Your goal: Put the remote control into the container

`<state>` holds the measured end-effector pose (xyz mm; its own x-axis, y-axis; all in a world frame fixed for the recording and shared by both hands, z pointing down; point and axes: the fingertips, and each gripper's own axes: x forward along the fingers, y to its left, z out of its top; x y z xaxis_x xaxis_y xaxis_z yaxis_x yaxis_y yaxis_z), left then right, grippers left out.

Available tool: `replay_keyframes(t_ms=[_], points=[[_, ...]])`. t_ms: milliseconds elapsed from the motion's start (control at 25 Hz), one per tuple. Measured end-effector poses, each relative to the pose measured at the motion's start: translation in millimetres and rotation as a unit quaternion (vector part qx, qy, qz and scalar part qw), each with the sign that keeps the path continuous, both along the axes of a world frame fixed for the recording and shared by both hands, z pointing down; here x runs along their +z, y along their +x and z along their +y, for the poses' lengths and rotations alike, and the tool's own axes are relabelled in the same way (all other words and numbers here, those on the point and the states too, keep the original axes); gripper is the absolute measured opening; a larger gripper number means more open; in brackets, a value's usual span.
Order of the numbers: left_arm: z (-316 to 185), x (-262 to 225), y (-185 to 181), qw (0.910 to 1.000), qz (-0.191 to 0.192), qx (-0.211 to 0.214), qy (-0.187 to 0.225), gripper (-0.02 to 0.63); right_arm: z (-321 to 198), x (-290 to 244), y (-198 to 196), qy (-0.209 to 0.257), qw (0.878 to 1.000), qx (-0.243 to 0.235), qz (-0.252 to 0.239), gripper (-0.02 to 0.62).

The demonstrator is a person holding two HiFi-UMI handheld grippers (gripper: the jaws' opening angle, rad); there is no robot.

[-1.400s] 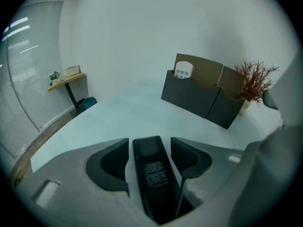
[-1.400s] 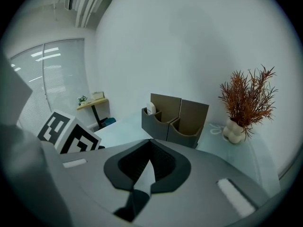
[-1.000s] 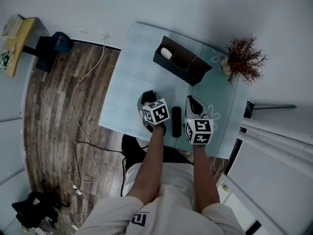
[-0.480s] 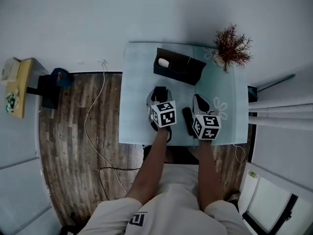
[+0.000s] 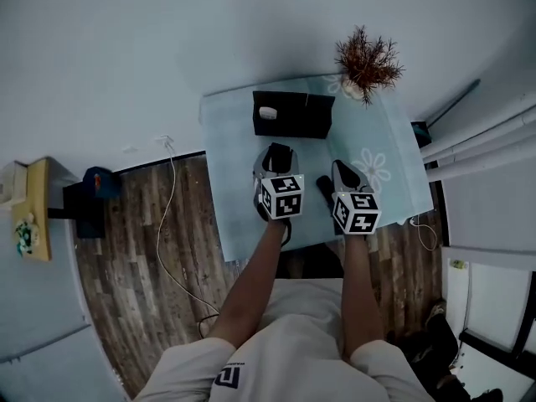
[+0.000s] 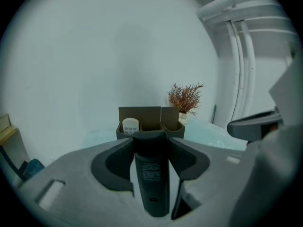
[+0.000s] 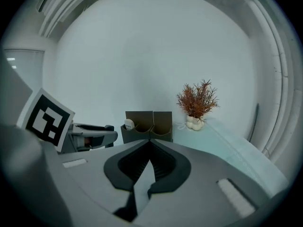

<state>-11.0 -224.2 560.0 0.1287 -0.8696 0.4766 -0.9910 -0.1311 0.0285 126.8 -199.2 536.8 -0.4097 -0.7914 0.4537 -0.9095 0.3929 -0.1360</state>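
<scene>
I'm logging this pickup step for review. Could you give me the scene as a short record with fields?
Left gripper: shut on a black remote control, held above the table
Right gripper: shut, empty
Container: dark, divided, at the table's far side
Inside container: white remote at its left end
Also on table: potted plant beyond the container's right end; dark oblong object between the grippers
Task status: black remote control not yet in the container

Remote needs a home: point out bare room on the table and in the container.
Free: the container right of the white remote; cloth between plant and right hand-held gripper. Crowded: near edge, a black remote between that and the left hand-held gripper.
</scene>
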Motion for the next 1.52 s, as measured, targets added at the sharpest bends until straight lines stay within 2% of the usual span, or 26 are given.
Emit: replay_keyframes(t_ms=[160,400,720,840,1000,1320,1520], points=[[-14.2,-15.9,5.5,0.9996,0.007,0.006,0.027,0.230,0.6,0.0,5.5,0.000,1.000,0.015,-0.002,0.002],[-56.7,-61.6,19.4,0.9966,0.018,0.010,0.080,0.227,-27.5,-20.7,7.5,0.016,1.000,0.006,0.001,0.002],[-127.5,-115.2,18.9,0.9883,-0.005,-0.007,0.152,0.227,-61.8,-43.2,17.4,0.037,0.999,-0.010,-0.009,0.002],[-138.5,-119.6,19.1,0.9851,-0.006,-0.010,0.171,0.227,-63.0,-34.8,27.3,0.028,1.000,-0.011,-0.006,0.002],[-146.2,-95.6,18.4,0.9874,-0.005,-0.013,0.157,0.227,-60.3,-19.3,32.1,0.010,1.000,-0.016,-0.001,0.002],[-143.6,-34.3,18.0,0.9947,-0.001,-0.014,0.102,0.225,-56.7,-1.1,25.3,-0.006,0.999,-0.034,0.006,0.002],[-144.6,-29.7,18.2,0.9946,-0.004,-0.014,0.102,0.225,-56.0,2.2,26.3,-0.008,0.999,-0.036,0.011,0.002]])
